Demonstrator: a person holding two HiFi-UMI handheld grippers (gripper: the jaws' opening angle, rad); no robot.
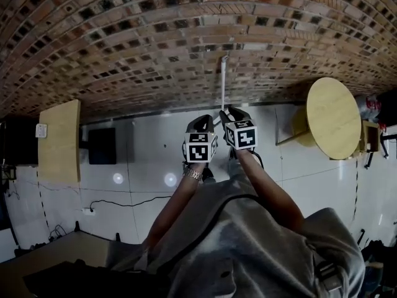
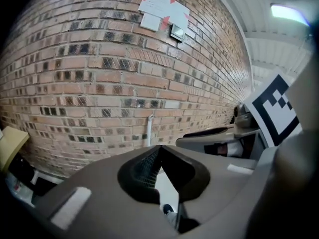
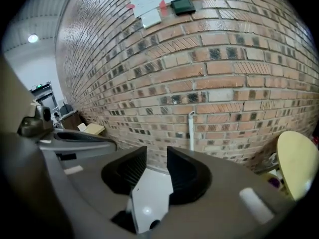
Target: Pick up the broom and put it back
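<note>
The broom [image 1: 223,82] shows only as a thin white handle standing upright against the brick wall; its head is hidden behind my grippers. The same handle appears in the left gripper view [image 2: 149,129] and the right gripper view [image 3: 191,129], well beyond the jaws. My left gripper [image 1: 205,124] is held side by side with my right gripper [image 1: 228,113], both a short way in front of the handle and apart from it. The left gripper [image 2: 158,148] has its jaws meeting at the tips, empty. The right gripper [image 3: 156,152] keeps a narrow gap with nothing in it.
A round wooden table [image 1: 334,118] stands by the wall at the right. A wooden board [image 1: 60,141] and a black box [image 1: 101,146] are at the left. A cable [image 1: 118,200] runs over the white tiled floor. Papers [image 2: 162,6] are taped high on the wall.
</note>
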